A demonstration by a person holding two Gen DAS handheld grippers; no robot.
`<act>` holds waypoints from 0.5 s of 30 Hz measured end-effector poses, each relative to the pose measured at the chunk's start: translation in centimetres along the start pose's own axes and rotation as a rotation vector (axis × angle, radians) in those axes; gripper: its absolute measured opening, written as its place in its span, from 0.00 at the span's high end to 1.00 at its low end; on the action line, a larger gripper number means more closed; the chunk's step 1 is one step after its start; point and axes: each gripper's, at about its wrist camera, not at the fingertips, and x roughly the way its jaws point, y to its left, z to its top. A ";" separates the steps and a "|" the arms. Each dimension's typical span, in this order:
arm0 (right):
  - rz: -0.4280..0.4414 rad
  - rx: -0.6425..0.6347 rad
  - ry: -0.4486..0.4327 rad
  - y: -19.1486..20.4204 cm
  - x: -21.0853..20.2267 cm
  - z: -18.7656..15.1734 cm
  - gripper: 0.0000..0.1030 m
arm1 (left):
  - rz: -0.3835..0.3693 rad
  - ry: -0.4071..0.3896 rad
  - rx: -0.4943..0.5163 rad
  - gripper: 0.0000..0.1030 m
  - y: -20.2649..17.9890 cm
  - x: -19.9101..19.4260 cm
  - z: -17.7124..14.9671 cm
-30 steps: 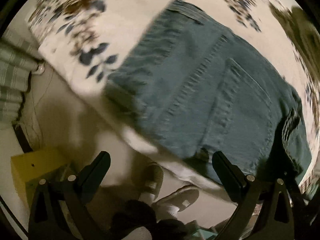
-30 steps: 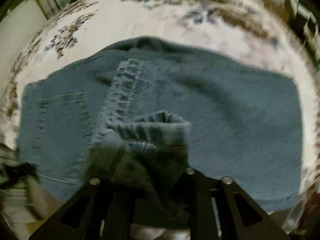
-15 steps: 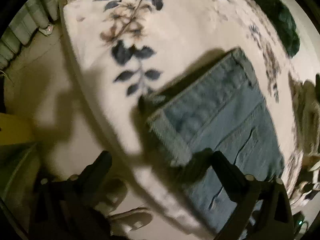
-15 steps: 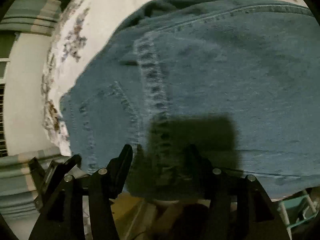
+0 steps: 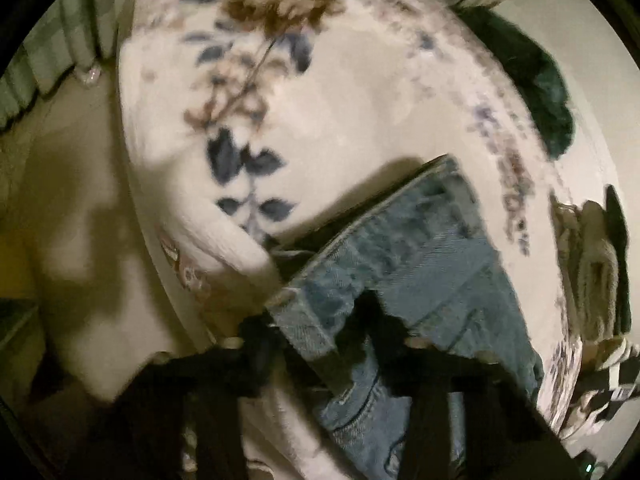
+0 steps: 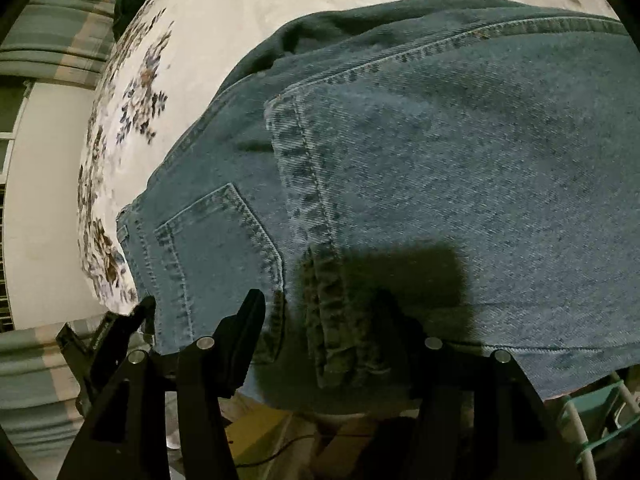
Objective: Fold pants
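Blue denim pants (image 6: 420,168) lie folded on a white floral bedspread (image 5: 340,92), near its edge. In the left wrist view my left gripper (image 5: 316,332) is shut on the waistband corner of the pants (image 5: 404,256) at the bed's edge. In the right wrist view my right gripper (image 6: 324,320) stands open over the near edge of the pants, one finger (image 6: 240,332) by the back pocket (image 6: 216,248), the other in shadow on the folded leg. It holds nothing.
The bed edge drops to a pale floor (image 5: 72,216) on the left. A dark green garment (image 5: 536,80) lies at the far side of the bed. A pile of light clothes (image 5: 592,272) sits at right. Striped curtains (image 6: 44,32) hang beyond.
My left gripper went from open above the pants to shut on the waistband corner. My right gripper let go of the bunched denim and opened; the fold now lies flat.
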 end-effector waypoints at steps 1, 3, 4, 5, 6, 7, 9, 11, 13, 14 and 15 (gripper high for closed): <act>0.007 0.002 0.000 0.0 0.0 0.0 0.43 | -0.009 -0.020 0.018 0.75 0.1 -0.8 -0.3; 0.008 0.009 -0.004 -0.3 -0.1 0.0 0.43 | -0.032 -0.044 0.033 0.76 -0.2 -2.1 -0.5; 0.011 0.011 -0.005 -0.5 -0.2 0.0 0.43 | -0.036 -0.048 0.035 0.77 -0.2 -2.7 -0.6; 0.018 0.014 -0.002 -0.7 -0.3 0.0 0.43 | -0.042 -0.051 0.035 0.77 -0.3 -3.2 -0.7; 0.020 0.018 -0.001 -1.0 -0.4 0.0 0.43 | -0.039 -0.052 0.044 0.77 -0.4 -3.6 -0.6; 0.022 0.020 -0.001 -1.1 -0.5 0.0 0.43 | -0.034 -0.052 0.051 0.77 -0.5 -3.7 -0.6; 0.025 0.020 0.007 -1.4 -0.6 0.1 0.43 | -0.035 -0.044 0.041 0.76 -0.3 -4.1 -0.8; 0.030 0.022 0.012 -1.7 -0.8 0.3 0.43 | -0.032 -0.026 0.025 0.76 0.3 -4.4 -1.1; 0.029 0.018 0.014 -1.8 -1.1 0.5 0.43 | -0.033 -0.021 0.009 0.76 0.9 -4.6 -1.6; 0.031 0.018 0.013 -1.9 -1.3 0.6 0.43 | -0.029 -0.024 0.013 0.76 0.9 -4.8 -1.7; 0.032 0.017 0.012 -2.1 -1.5 0.7 0.43 | -0.029 -0.030 0.016 0.76 0.9 -5.1 -1.9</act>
